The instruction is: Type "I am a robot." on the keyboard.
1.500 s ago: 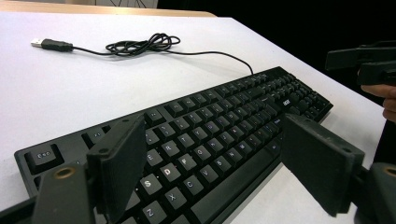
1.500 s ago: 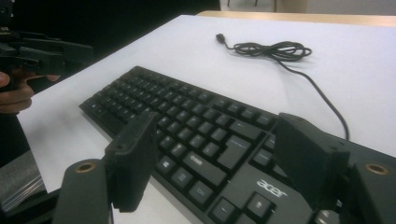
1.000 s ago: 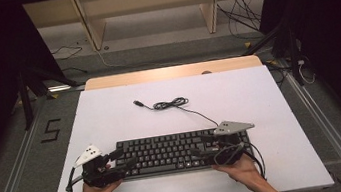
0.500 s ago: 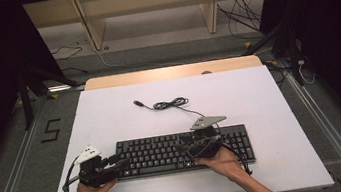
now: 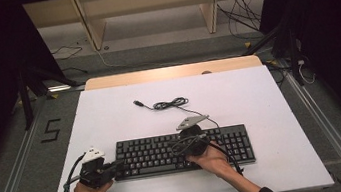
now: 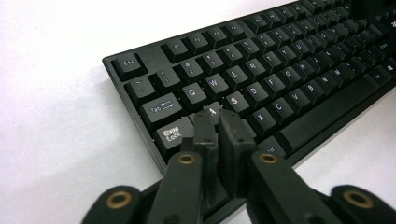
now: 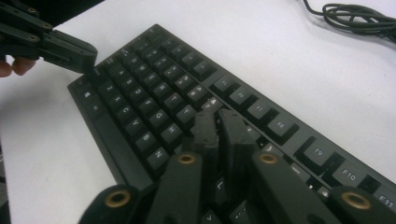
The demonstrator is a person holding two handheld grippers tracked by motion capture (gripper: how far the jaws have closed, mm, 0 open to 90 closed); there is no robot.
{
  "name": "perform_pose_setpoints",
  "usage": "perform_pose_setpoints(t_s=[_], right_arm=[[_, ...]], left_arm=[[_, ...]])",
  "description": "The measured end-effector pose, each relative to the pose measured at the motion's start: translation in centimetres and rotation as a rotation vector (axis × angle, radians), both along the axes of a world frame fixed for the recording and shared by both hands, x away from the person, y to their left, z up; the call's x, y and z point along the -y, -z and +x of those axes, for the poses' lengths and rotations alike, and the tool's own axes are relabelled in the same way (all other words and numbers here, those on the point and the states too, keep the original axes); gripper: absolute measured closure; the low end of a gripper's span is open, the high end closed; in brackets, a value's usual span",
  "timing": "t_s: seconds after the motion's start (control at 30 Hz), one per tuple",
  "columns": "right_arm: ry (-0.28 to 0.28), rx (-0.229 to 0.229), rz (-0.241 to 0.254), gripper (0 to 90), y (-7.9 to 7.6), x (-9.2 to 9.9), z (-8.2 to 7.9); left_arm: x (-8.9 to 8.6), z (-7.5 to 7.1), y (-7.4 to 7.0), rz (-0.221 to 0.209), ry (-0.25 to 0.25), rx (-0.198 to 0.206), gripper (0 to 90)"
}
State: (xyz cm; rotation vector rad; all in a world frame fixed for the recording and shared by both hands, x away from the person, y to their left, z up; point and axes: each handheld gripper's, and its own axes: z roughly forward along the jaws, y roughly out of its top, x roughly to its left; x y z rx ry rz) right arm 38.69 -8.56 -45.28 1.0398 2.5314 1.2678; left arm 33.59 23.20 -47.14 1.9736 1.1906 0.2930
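Observation:
A black keyboard (image 5: 146, 155) lies near the front edge of the white table (image 5: 260, 103). Its cable runs back to a loose coil (image 5: 169, 104) and a USB plug (image 5: 136, 102). My left gripper (image 5: 117, 164) is at the keyboard's left end. Its jaws have just been closing with nothing between them and now meet, and the left gripper (image 6: 218, 117) has its tips over the A key. My right gripper (image 5: 179, 151) hovers over the middle of the keyboard (image 7: 154, 93). The right gripper (image 7: 217, 119) is shut and empty above the upper letter rows.
A wooden strip (image 5: 170, 72) borders the table's far edge, with shelving legs and floor cables beyond it. Metal rails run along both sides of the table. The coiled cable (image 7: 355, 14) lies on the table behind the keyboard.
My right gripper has slid left along the keyboard from its right end to the middle. Both pairs of jaws have closed. The left hand has stayed at the left end.

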Motion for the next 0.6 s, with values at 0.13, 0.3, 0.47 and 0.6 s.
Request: perform_pose_setpoints(t_s=[0.13, 0.3, 0.47, 0.6], right_arm=[[0.005, -0.011, -0.023, 90.0, 0.4, -0.5, 0.4], [-0.001, -0.021, -0.046, 90.0, 0.9, -1.2, 0.6], [0.002, -0.027, -0.059, 90.0, 1.1, -1.7, 0.8], [0.001, -0.025, -0.07, 90.0, 1.3, -1.9, 0.9]], left_arm=[[0.0, 0.0, 0.0, 0.007, 0.006, -0.007, 88.8], [0.1, 0.1, 0.2, 0.013, 0.003, -0.014, 88.9], [0.0, 0.2, 0.2, 0.018, -0.001, -0.021, 88.9], [0.0, 0.2, 0.3, 0.025, 0.002, -0.028, 88.9]])
